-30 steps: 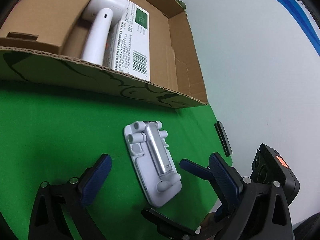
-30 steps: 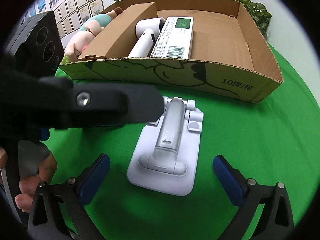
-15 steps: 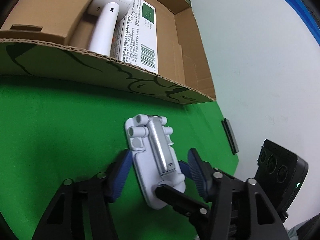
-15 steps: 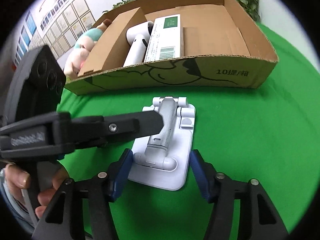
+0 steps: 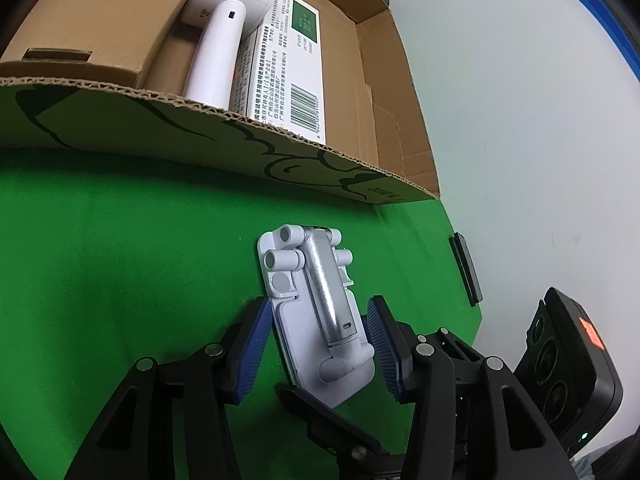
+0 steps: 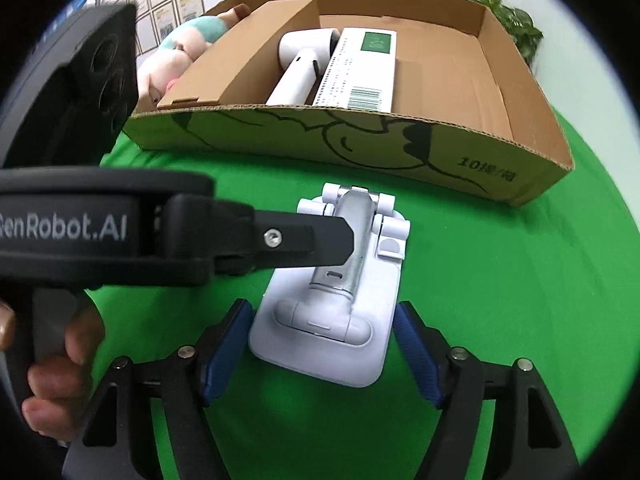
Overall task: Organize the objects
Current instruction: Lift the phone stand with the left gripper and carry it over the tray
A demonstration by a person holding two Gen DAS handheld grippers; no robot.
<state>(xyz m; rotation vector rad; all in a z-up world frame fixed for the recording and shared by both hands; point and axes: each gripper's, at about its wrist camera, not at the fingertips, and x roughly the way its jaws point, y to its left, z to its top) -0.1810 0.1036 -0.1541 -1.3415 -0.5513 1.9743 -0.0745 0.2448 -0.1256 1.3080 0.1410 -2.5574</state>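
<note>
1. A white plastic folding phone stand with a silver metal arm (image 5: 320, 312) lies flat on the green cloth-covered tabletop (image 5: 120, 260), just in front of the brown corrugated cardboard box (image 5: 224, 148).
2. The left gripper (image 5: 320, 348) straddles the stand's near end; its blue ribbed pads sit at the two long edges and the jaws are closing. The left pad looks to be touching the edge, but whether the right one presses cannot be told.
3. The right gripper (image 6: 320, 348) also brackets the stand's near end. Its jaws are opening, and a thin strip of green shows between each blue pad and the white base.
4. In the right wrist view, the left gripper's black body crosses in front of the stand and hides much of its left side and hinge; a hand (image 6: 52, 360) on its handle is cut off at the frame edge.
5. Inside the box lie a white plastic hair dryer (image 5: 216, 52) and a white carton with a green label and barcode (image 5: 292, 72); the front wall hides their lower ends.
6. A pink and teal plush toy (image 6: 176, 56) is half hidden behind the box's inner flap.
7. A black flat object (image 5: 466, 272) at the cloth's edge is too small to identify.
</note>
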